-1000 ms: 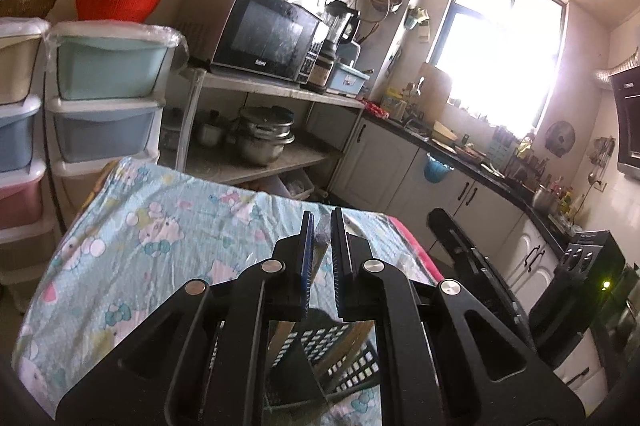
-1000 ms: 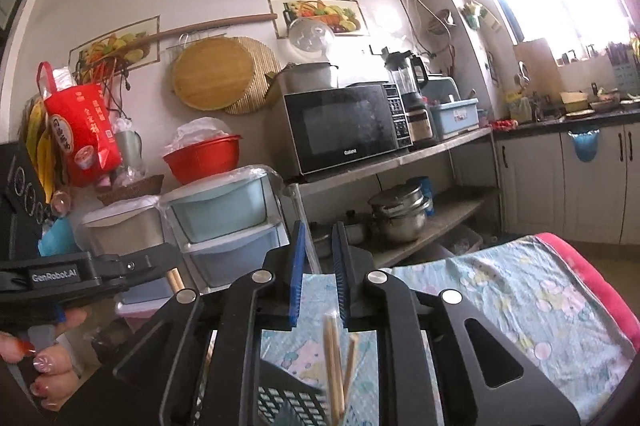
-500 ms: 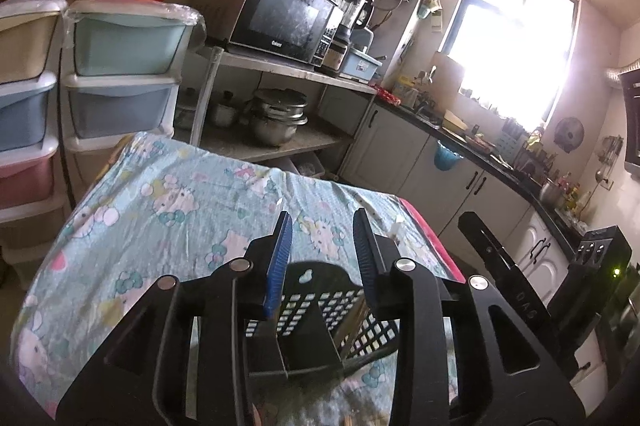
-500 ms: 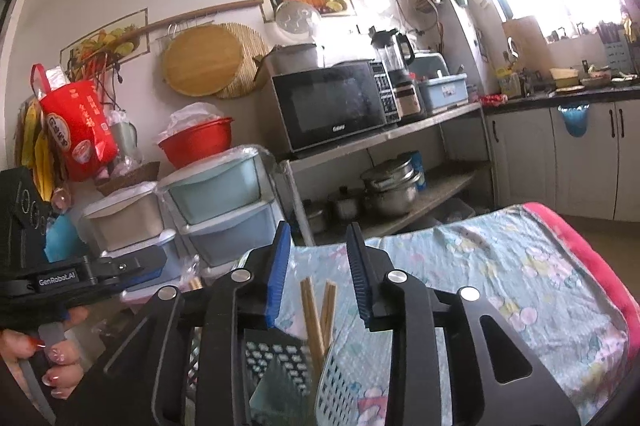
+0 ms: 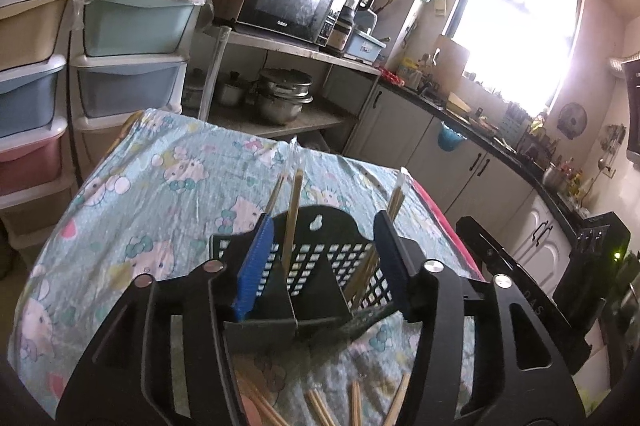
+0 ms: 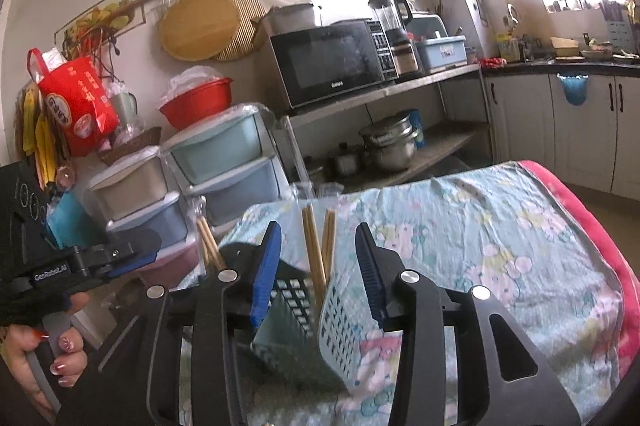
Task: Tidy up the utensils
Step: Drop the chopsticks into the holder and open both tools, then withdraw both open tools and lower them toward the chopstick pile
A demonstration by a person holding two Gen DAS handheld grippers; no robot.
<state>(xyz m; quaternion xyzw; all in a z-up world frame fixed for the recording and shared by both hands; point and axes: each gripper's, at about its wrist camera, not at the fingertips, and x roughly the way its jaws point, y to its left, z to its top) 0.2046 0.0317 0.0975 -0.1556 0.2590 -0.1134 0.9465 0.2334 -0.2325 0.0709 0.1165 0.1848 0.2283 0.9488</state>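
the black slotted utensil holder point(image 5: 320, 258) is standing on the surface point(image 5: 160, 186), which is covered by a pale blue cartoon-print cloth, near the edge closest to the person. wrapped pairs of chopsticks are sticking up out of its compartments: one pair point(image 5: 294, 210) is leaning in the left compartment and another point(image 5: 394, 202) is leaning against the right side, seen from the left wrist. more loose chopsticks point(image 5: 352, 400) are lying flat on the cloth at the near edge, in front of the holder.

the left claw point(image 5: 320, 262) is hanging spread over the holder, its jaws having just been opening, with the holder's divider between them but the blue pads point(image 5: 254, 266) pinching nothing. the right claw point(image 6: 318, 266) is also standing parted, its jaws having just been opening, with a chopstick pair point(image 6: 312, 246) upright in the gap and untouched by either pad. a hand point(image 6: 52, 346) is gripping the left handle at the far left of the right wrist view
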